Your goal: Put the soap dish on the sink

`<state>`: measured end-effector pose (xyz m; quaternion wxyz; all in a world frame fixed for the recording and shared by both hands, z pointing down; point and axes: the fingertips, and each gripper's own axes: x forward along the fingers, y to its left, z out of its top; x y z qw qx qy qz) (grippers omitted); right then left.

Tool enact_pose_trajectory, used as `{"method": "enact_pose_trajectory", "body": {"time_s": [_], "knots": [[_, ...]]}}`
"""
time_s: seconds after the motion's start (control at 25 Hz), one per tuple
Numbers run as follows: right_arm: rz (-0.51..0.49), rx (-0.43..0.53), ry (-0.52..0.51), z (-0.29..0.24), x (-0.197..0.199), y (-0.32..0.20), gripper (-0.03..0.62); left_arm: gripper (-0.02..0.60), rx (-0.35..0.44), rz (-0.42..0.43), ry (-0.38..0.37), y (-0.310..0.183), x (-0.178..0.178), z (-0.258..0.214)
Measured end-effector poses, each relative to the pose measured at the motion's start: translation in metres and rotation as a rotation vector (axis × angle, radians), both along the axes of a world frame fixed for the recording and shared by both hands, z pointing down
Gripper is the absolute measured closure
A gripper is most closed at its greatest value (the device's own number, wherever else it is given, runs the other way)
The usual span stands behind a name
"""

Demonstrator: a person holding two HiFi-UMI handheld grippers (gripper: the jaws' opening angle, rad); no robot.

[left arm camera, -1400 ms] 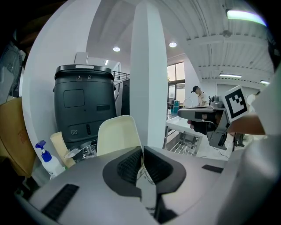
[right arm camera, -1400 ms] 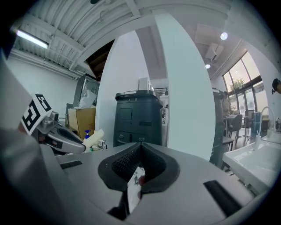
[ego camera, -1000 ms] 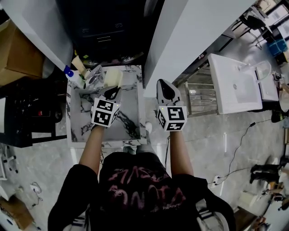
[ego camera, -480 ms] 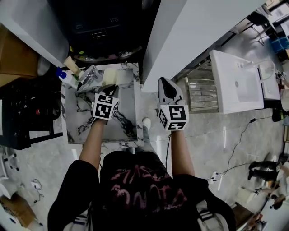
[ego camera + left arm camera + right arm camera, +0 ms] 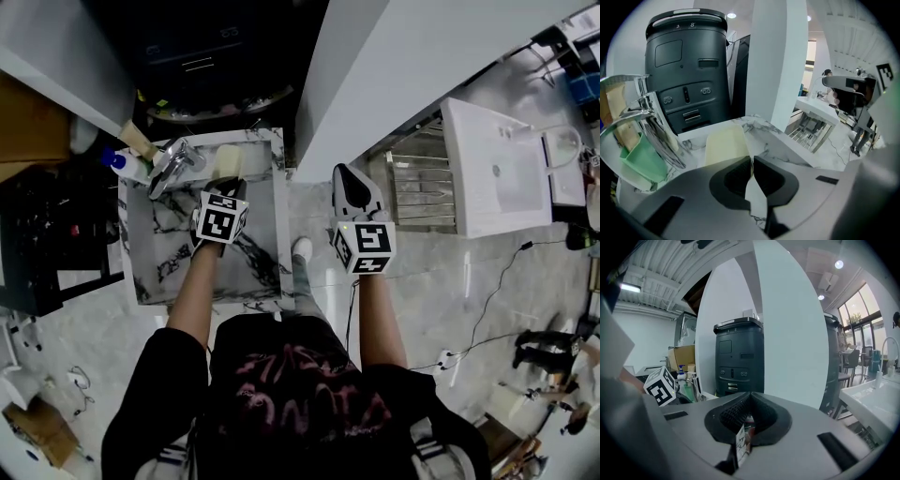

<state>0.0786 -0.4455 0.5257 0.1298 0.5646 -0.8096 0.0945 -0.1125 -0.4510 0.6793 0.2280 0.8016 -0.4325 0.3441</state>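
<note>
A pale yellow soap dish (image 5: 228, 161) (image 5: 725, 145) lies on the back rim of the marble sink (image 5: 159, 272), beside the chrome tap (image 5: 171, 159) (image 5: 654, 124). My left gripper (image 5: 230, 190) (image 5: 751, 165) hovers over the basin just short of the dish, its jaws shut with nothing between them. Off to the right of the sink, my right gripper (image 5: 347, 178) (image 5: 749, 404) hangs over the floor. Its jaws are also shut and hold nothing, and they point at a white pillar (image 5: 787, 324).
A blue-capped bottle (image 5: 114, 161) and a green holder (image 5: 642, 159) stand left of the tap. A dark machine (image 5: 211, 56) (image 5: 689, 70) stands behind the sink. The white pillar (image 5: 403, 66) rises on its right, then a metal rack (image 5: 422, 192) and a white washbasin (image 5: 492, 169).
The head view has shifted, so the sink sits further left in it. Both grippers stay shut, in much the same place relative to the sink and dish.
</note>
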Motion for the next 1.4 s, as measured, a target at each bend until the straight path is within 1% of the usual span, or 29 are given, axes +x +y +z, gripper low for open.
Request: {"method": "enact_pose_trajectory", "body": {"time_s": [0.16, 0.44, 0.56, 0.68, 0.8, 0.92, 1.04, 1.24, 1.4], "knots": [[0.001, -0.019, 0.002, 0.01, 0.004, -0.004, 0.58, 0.548, -0.026, -0.018, 0.001, -0.005, 0.001, 0.014], [-0.001, -0.033, 0.01, 0.015, 0.008, -0.007, 0.579, 0.546, -0.033, -0.025, -0.016, -0.012, 0.001, 0.022], [0.004, -0.038, 0.016, 0.016, 0.01, -0.005, 0.579, 0.543, -0.018, -0.014, -0.026, -0.014, 0.003, 0.026], [0.008, -0.04, 0.02, 0.017, 0.011, -0.003, 0.58, 0.538, 0.007, -0.004, -0.021, -0.017, 0.005, 0.026], [0.011, -0.04, 0.022, 0.017, 0.011, -0.001, 0.579, 0.515, -0.001, -0.004, -0.014, -0.016, 0.005, 0.025], [0.011, -0.039, 0.023, 0.017, 0.009, 0.001, 0.58, 0.481, 0.002, 0.01, -0.008, -0.014, 0.007, 0.021], [0.006, -0.033, 0.023, 0.013, 0.006, 0.003, 0.58, 0.469, 0.007, 0.017, -0.009, -0.01, 0.008, 0.013], [0.0, -0.021, 0.017, 0.007, -0.001, 0.008, 0.579, 0.468, 0.053, 0.001, 0.012, -0.006, 0.001, -0.006], [-0.003, -0.009, 0.006, 0.003, -0.006, 0.013, 0.579, 0.469, 0.089, -0.004, 0.012, 0.0, -0.006, -0.02]]}}
